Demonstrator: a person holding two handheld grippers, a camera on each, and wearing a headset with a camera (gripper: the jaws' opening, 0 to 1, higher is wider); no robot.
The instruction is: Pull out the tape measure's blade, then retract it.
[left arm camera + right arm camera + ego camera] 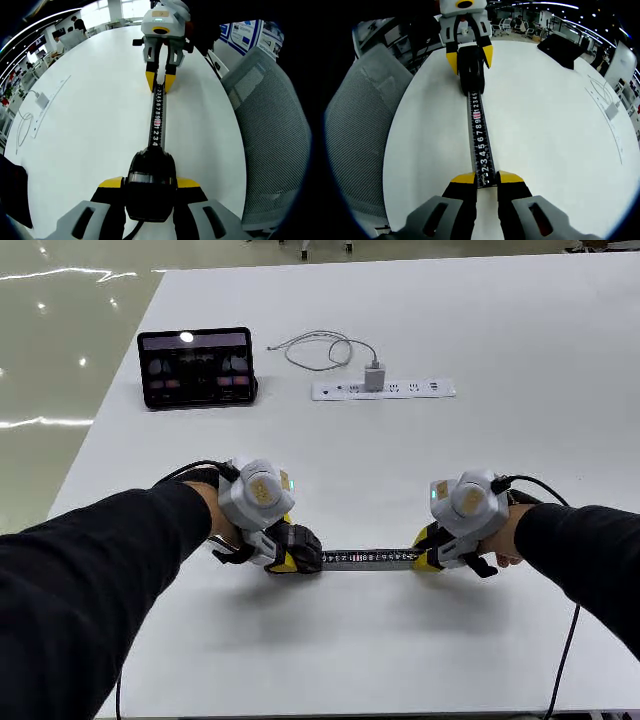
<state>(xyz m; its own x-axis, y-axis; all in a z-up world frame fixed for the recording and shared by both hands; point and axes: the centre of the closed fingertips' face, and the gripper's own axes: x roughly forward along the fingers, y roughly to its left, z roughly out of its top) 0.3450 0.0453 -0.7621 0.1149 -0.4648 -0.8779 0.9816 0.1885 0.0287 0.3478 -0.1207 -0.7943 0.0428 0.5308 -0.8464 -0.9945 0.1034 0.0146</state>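
Blade (480, 135) is out a short stretch, lying flat and straight on the white table (400, 660) between my two grippers. My left gripper (150, 182) has its jaws clamped on the black tape measure body (298, 548), one jaw on each side, with the body sitting on the table near my edge. My right gripper (487, 178) is pinched tight on the free end of the blade; I'd guess right at the hook, but that bit is too small to make out. So I'd call this the pull-out step, with only a modest length drawn and the retract not started. Whichever comes next, more pull or the feed back in, I think it's the same deal: left side stays planted and doesn't twist, right side travels dead along the line of the blade so it doesn't kink or lift. For the return I'd keep the pinch and walk the end back toward the body rather than letting go, since a spring-loaded blade could whip.
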